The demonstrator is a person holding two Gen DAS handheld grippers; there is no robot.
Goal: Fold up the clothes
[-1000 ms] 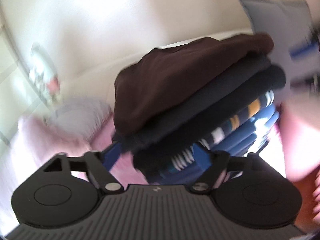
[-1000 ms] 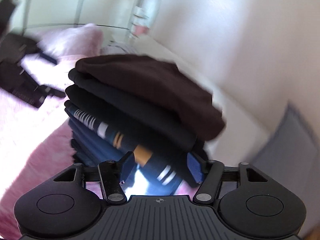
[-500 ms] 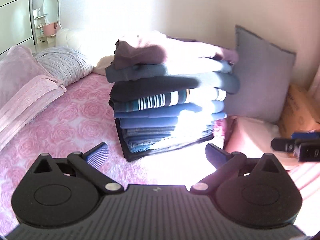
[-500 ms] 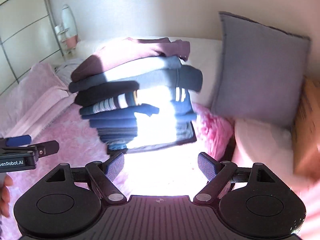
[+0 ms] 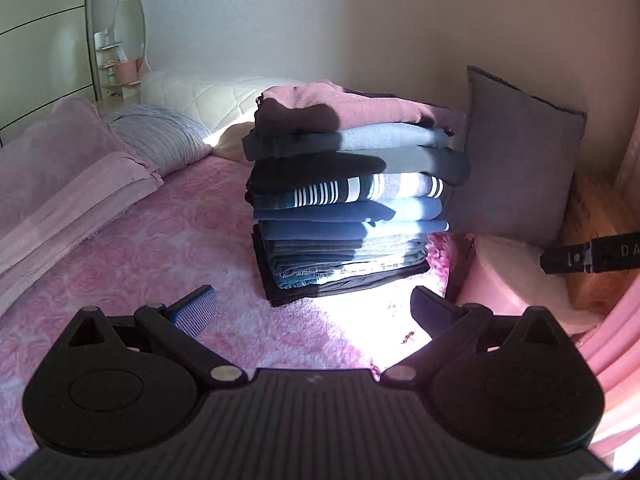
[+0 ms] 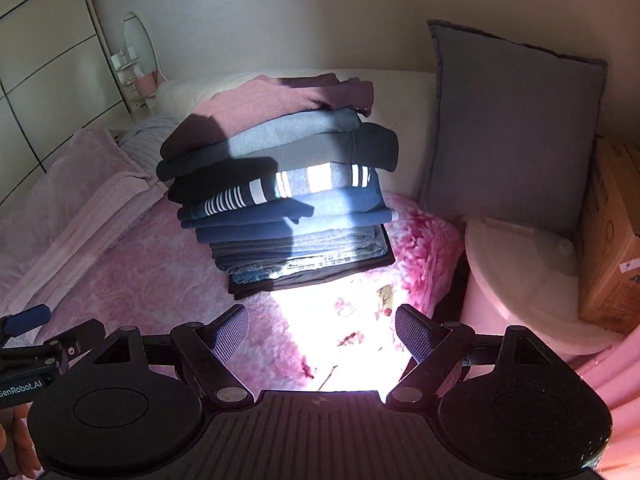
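A tall stack of folded clothes [image 5: 348, 196] stands on the pink bedspread [image 5: 168, 240], with a maroon top uppermost, grey, striped and blue pieces below, and a black one at the bottom. The same stack [image 6: 280, 184] sits centred in the right wrist view. My left gripper [image 5: 314, 306] is open and empty, a short way in front of the stack. My right gripper [image 6: 322, 334] is open too, with nothing between its fingers. Part of the right gripper's body [image 5: 592, 256] juts in at the right edge of the left wrist view.
A grey cushion [image 6: 512, 128] leans on the wall right of the stack. A round pink tub with a white lid [image 6: 520, 276] and a cardboard box [image 6: 612, 232] stand beside the bed. Pillows [image 5: 160, 140] and a folded pink blanket [image 5: 60, 208] lie on the left.
A second ago both grippers were shut on the stack and carrying it. The stack now rests on the bed, both grippers have opened and drawn back from it.
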